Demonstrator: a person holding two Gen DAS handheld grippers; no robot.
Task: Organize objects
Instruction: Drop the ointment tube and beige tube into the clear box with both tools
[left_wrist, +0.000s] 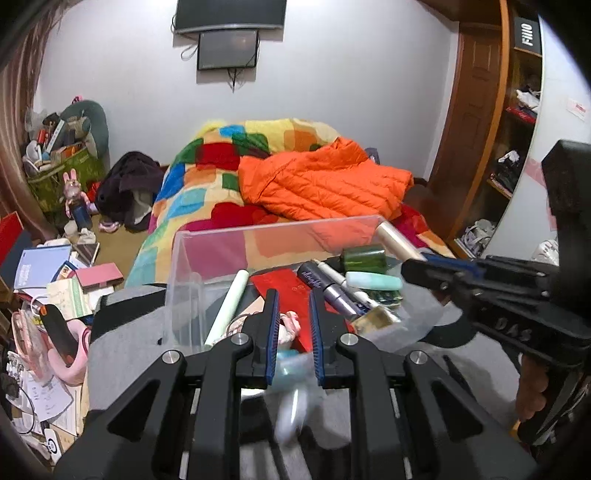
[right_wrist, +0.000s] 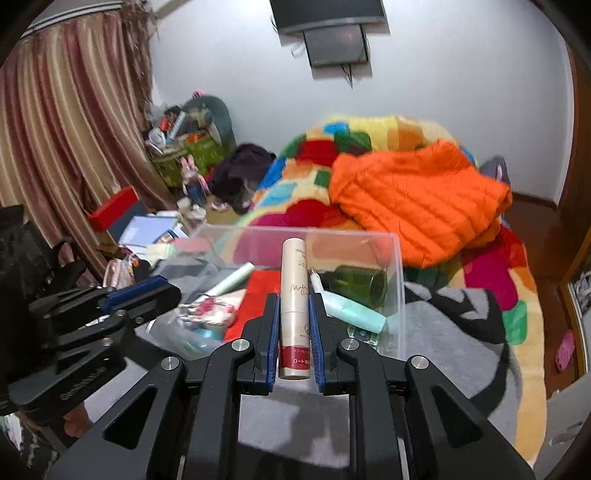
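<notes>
My right gripper (right_wrist: 293, 299) is shut on a beige tube with a red band (right_wrist: 294, 280), which points forward over the clear plastic box (right_wrist: 399, 266). My left gripper (left_wrist: 293, 295) is shut on a clear pouch (left_wrist: 290, 363) with pink and teal things inside; the pouch is blurred and hangs below the fingers. Inside the box (left_wrist: 177, 258) lie a green glass jar (left_wrist: 364, 258), a mint tube (left_wrist: 373, 281), a pale green tube (left_wrist: 229, 302), a red envelope (left_wrist: 284, 286) and a dark mascara (left_wrist: 325, 288). The right gripper (left_wrist: 413, 264) shows at the box's right side, the left gripper (right_wrist: 162, 290) at its left.
The box stands on a grey and black blanket (right_wrist: 443, 332) on a bed with a colourful cover (left_wrist: 207, 192) and an orange jacket (left_wrist: 325, 181). Books and clutter (left_wrist: 55, 280) cover the floor at the left. A wooden shelf (left_wrist: 517, 147) stands at the right.
</notes>
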